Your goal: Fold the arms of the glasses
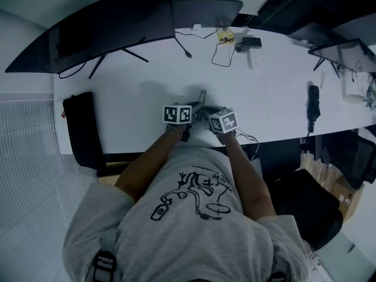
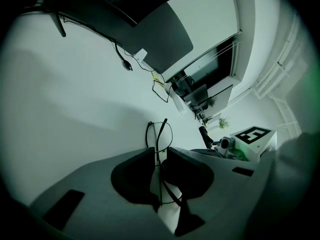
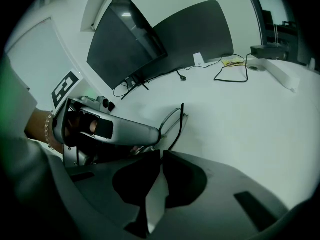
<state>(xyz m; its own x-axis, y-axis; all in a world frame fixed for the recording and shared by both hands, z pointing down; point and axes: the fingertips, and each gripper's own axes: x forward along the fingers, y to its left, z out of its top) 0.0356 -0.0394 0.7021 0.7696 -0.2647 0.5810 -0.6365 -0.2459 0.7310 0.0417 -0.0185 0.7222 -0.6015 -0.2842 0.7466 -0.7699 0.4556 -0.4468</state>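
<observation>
Thin dark-wire glasses (image 1: 201,98) sit near the front edge of the white table (image 1: 129,93), between my two grippers. In the left gripper view my left gripper (image 2: 160,152) is shut on the glasses (image 2: 160,133) at the rim, and one lens stands up past the jaws. In the right gripper view one arm (image 3: 178,126) of the glasses runs down into the narrow slit of my right gripper (image 3: 161,155), which is shut on it. The left gripper's silver jaw (image 3: 125,131) reaches the rim (image 3: 169,118) from the left. From the head view the left gripper (image 1: 189,109) and the right gripper (image 1: 207,113) are close together.
Two dark monitors (image 1: 111,28) stand along the table's back edge. Cables and a small adapter (image 1: 251,42) lie at the back right. A black folded umbrella (image 1: 313,106) lies at the right, and a black bag (image 1: 82,128) hangs at the table's left end.
</observation>
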